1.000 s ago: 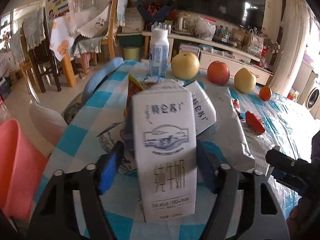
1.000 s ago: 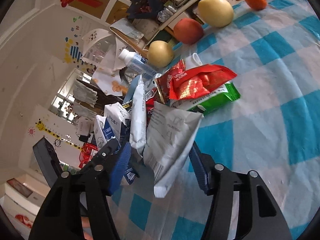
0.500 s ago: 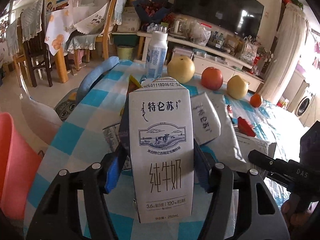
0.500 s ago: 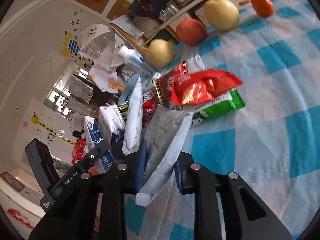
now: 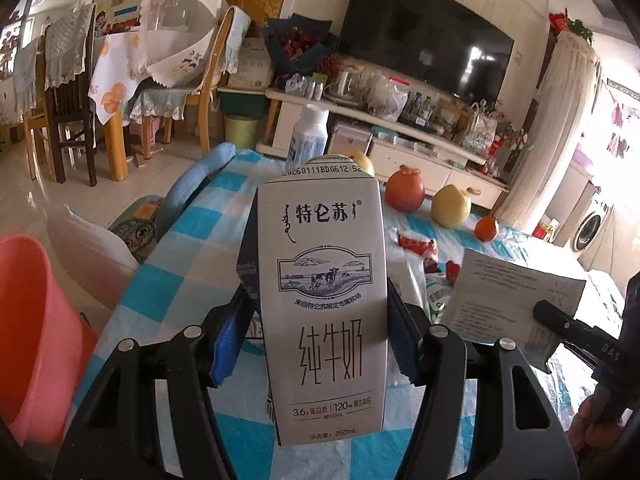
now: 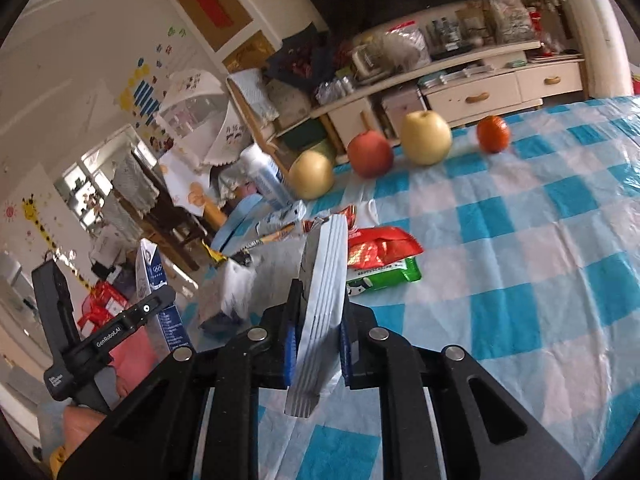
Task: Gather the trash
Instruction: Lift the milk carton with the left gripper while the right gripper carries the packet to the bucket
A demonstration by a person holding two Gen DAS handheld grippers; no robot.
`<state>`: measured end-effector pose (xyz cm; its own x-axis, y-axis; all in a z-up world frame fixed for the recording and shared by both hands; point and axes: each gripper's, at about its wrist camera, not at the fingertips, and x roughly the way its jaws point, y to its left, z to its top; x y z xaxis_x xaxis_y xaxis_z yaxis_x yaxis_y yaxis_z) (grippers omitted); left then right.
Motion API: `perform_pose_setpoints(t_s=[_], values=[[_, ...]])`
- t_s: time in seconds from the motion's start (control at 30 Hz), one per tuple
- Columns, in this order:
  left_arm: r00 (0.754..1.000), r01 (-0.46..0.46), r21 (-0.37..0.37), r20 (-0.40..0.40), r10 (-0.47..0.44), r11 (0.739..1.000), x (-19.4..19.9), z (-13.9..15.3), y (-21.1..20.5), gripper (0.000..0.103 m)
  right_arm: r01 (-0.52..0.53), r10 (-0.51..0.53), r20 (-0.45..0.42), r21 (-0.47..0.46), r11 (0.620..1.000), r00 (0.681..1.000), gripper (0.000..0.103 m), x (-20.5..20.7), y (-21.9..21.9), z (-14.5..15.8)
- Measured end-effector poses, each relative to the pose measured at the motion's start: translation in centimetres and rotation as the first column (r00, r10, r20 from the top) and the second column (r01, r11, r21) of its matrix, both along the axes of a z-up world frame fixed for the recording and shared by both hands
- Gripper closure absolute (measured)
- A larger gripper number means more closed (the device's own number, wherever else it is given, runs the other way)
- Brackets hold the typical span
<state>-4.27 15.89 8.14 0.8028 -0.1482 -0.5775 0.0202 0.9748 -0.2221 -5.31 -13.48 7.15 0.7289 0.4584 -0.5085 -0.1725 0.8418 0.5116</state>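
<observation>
Pink plastic bucket [image 5: 28, 332]: on the floor off the counter's left edge, beside a white cushion [image 5: 90, 254].
Left tool [image 5: 316, 344]: its blue pads are clamped on the two sides of a tall white milk carton [image 5: 322, 304] with black Chinese lettering and a cow drawing; the carton stands upright, raised above the blue-and-white checked counter [image 5: 188, 264].
White plastic bottle [image 5: 308, 136]: upright at the counter's far edge, behind the carton.
Fruit row: a red apple [image 5: 405, 190], a yellow pear [image 5: 451, 206] and a small orange [image 5: 486, 228] sit along the far edge.
Right tool [image 6: 318, 336]: closed tight on a flat white printed wrapper [image 6: 322, 300], held edge-on and lifted off the counter.
Remaining trash: a red snack bag [image 6: 380, 246] lies on top of a green packet [image 6: 384, 276], near the counter's middle just beyond the right tool; more crumpled wrappers lie toward the left edge.
</observation>
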Motion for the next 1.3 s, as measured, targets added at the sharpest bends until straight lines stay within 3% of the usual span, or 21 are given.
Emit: perform_pose_setpoints(t_s=[0.37,0.67,0.83,1.03,1.17,1.3], values=[[0.998,0.005,-0.051,0.067,-0.002,0.999,-1.9,2.3,1.8,0.04,0.027,-0.031,0.092,0.044,0.999,0.995,0.086,-2.5,0.6,4.8],[0.99,-0.043,-0.08,0.129,0.054,0.996,-4.0,4.4,5.1,0.04,-0.107,0.097,0.101,0.106,0.989,0.99,0.086,-3.1,7.2,6.7],[0.977,-0.133,-0.096,0.157,0.147,0.986,-6.0,5.3,9.5,0.04,-0.231,0.218,0.099,0.146,0.962,0.971,0.086,-2.5,13.4,7.5],[0.937,-0.308,-0.098,0.138,0.32,0.946,-7.2,5.2,15.4,0.04,-0.393,0.382,0.104,0.116,0.912,0.918,0.086,-2.1,22.4,8.7],[0.888,-0.446,-0.105,0.073,0.454,0.889,-7.5,4.4,20.0,0.04,-0.475,0.469,0.085,0.079,0.876,0.879,0.086,-1.7,28.3,8.6],[0.846,-0.53,-0.135,-0.015,0.533,0.837,-7.6,3.0,23.6,0.04,-0.53,0.53,0.029,0.048,0.846,0.848,0.086,-1.1,33.8,6.8]])
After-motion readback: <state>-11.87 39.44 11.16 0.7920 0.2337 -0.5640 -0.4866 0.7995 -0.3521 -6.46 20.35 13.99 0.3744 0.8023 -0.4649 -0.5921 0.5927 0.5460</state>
